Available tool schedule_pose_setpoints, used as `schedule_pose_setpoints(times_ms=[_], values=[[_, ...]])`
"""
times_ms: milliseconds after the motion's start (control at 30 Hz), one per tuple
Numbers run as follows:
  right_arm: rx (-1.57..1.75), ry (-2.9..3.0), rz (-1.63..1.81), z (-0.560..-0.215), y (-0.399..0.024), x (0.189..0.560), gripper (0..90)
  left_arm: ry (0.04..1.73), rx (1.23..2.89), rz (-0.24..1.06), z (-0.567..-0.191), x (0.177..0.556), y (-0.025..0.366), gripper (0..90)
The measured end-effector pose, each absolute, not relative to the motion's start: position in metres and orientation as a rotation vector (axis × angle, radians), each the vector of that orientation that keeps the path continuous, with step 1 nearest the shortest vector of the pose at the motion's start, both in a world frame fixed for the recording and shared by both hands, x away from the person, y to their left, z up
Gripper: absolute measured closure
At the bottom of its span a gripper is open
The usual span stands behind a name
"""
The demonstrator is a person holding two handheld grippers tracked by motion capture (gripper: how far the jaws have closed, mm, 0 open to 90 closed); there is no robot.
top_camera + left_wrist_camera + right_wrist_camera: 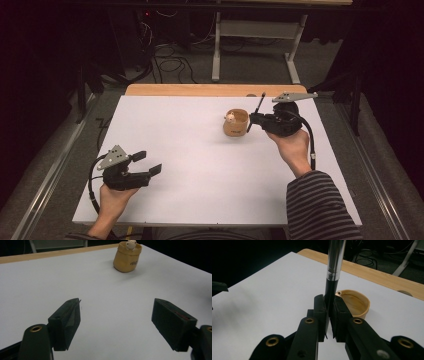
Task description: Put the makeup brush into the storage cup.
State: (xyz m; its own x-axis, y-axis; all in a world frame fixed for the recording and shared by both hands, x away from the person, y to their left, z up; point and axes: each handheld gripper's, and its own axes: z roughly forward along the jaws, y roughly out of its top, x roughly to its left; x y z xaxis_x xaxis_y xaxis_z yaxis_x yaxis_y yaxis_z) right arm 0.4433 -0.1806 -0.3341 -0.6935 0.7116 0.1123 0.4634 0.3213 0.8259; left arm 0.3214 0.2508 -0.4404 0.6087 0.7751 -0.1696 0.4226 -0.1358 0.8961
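I have the right gripper (253, 121) pinching the pen (333, 270) upright, just beside the tan cup (236, 123) on its left, while the left gripper (148, 163) idles spread, far off.

Cup (236, 123) on table (200, 165), far right of centre; figurine (230, 118) in it. Right gripper (253, 120) with pen (259, 106) just right of cup. Left gripper (148, 163) near left.
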Motion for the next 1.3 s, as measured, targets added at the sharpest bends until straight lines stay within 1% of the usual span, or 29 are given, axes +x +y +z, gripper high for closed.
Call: schedule_pose_setpoints(times_ms=[333,1300], values=[[1.067,2.305,1.293,-0.331,-0.177,0.452,85.8,0.979,1.763,0.414,-0.440,0.321,0.251,23.7],[1.124,2.266,1.280,-0.337,-0.171,0.479,85.7,0.975,1.763,0.418,-0.440,0.321,0.251,23.7]])
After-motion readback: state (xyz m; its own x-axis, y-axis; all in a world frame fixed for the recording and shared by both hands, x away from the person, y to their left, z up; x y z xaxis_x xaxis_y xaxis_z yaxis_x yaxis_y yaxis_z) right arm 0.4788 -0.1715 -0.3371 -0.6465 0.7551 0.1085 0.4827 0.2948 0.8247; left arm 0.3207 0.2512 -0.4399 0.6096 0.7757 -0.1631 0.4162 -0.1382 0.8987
